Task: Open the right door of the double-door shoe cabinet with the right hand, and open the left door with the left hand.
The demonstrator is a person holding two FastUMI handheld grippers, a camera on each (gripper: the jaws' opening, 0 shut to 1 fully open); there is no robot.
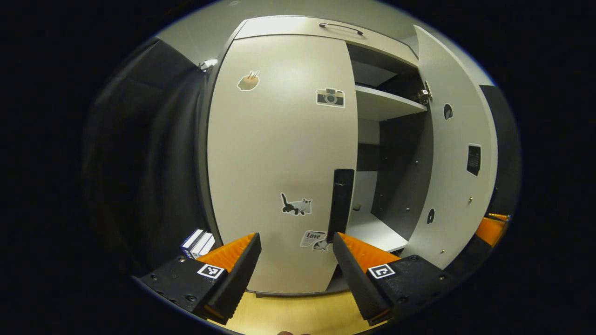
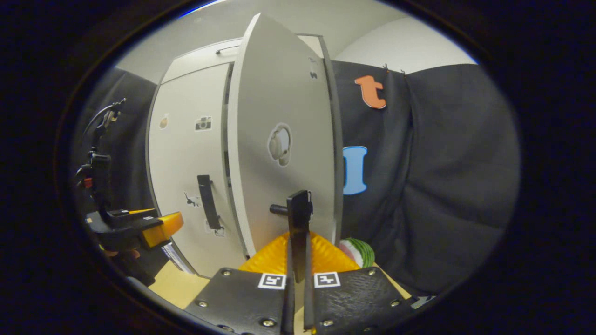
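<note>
One door [image 1: 458, 153] open, cabinet [image 1: 298, 28] shelves [image 1: 386, 104] bare.

Spread fingers [image 1: 242, 260] before left door handle [image 1: 341, 204]

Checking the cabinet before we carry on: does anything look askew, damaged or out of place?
Nothing stands out. The right door is swung open, with the right gripper shut on its handle. The left door sits closed and flush, and the left gripper is open in front of the left handle. The shelves look level.
</note>
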